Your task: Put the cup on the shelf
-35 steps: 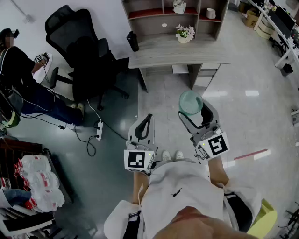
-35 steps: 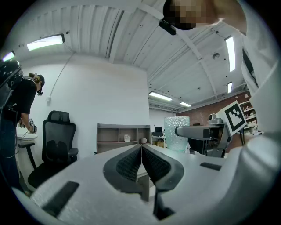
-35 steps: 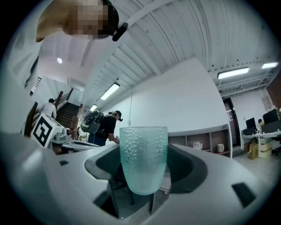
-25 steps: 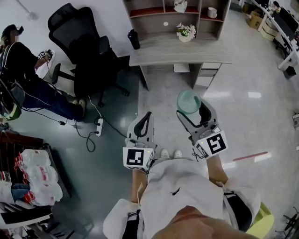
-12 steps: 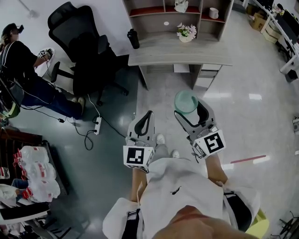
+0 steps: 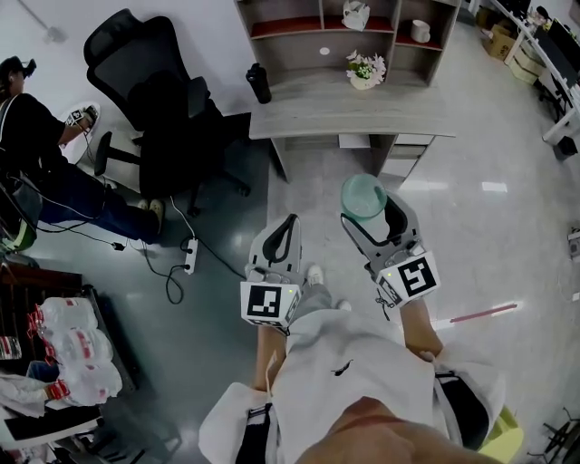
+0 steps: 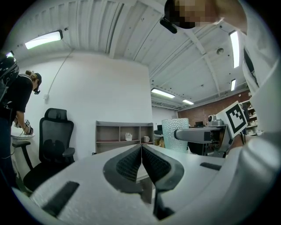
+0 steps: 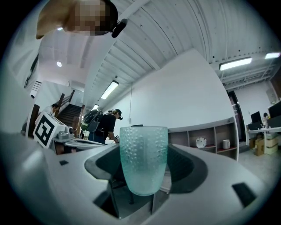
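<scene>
A pale green dimpled cup [image 6: 365, 198] stands upright between the jaws of my right gripper [image 6: 376, 220], which is shut on it; it fills the middle of the right gripper view [image 8: 143, 158]. My left gripper [image 6: 279, 243] hangs beside it with its jaws shut on nothing, and its pads [image 7: 141, 163] meet in the left gripper view, where the cup [image 7: 174, 134] shows at the right. Ahead stands a wooden shelf unit [image 6: 299, 27] over a grey desk [image 6: 349, 104]; the shelf [image 7: 118, 136] also shows far off in the left gripper view and the shelf [image 8: 210, 140] in the right gripper view.
On the desk are a flower pot [image 6: 366, 69] and a dark bottle [image 6: 258, 82]. The shelf holds a white mug [image 6: 420, 31] and a white ornament [image 6: 355, 14]. A black office chair [image 6: 149, 100] and a seated person [image 6: 41, 154] are at left, with cables [image 6: 172, 263] on the floor.
The desk and shelf have shifted only slightly in the head view as I step forward. Both grippers keep their pose, the cup still held in the right one.
</scene>
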The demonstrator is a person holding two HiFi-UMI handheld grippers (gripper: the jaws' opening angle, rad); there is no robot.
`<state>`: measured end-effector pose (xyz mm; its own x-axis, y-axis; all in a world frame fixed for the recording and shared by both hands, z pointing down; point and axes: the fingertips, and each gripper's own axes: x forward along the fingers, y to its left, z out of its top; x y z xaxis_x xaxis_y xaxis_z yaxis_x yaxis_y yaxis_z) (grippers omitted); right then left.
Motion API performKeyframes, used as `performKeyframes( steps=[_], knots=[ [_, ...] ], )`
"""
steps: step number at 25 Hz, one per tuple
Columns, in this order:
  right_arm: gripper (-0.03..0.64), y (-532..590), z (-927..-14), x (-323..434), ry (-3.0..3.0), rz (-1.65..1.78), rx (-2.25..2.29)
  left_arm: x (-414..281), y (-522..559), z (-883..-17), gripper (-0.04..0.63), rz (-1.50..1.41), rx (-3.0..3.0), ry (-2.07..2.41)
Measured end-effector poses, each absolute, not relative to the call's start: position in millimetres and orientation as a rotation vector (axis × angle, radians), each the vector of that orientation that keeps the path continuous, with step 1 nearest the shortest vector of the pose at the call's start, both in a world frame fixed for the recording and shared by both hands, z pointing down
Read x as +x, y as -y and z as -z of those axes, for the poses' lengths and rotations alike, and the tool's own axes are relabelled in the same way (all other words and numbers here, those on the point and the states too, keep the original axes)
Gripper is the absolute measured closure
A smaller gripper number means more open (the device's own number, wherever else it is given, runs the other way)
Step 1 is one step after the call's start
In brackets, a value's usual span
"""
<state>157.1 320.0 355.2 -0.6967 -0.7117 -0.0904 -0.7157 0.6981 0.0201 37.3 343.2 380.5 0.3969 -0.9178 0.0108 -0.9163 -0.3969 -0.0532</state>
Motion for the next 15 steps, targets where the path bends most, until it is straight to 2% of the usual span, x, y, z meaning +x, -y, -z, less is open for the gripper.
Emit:
performKeyframes(
  steps=[15],
  knots=[
    [0.270,-239,-354,94,-2.787,-0.079,-1.305,-32,-257,-369,0.568,0.039,-2.629,-1.615]
  ],
)
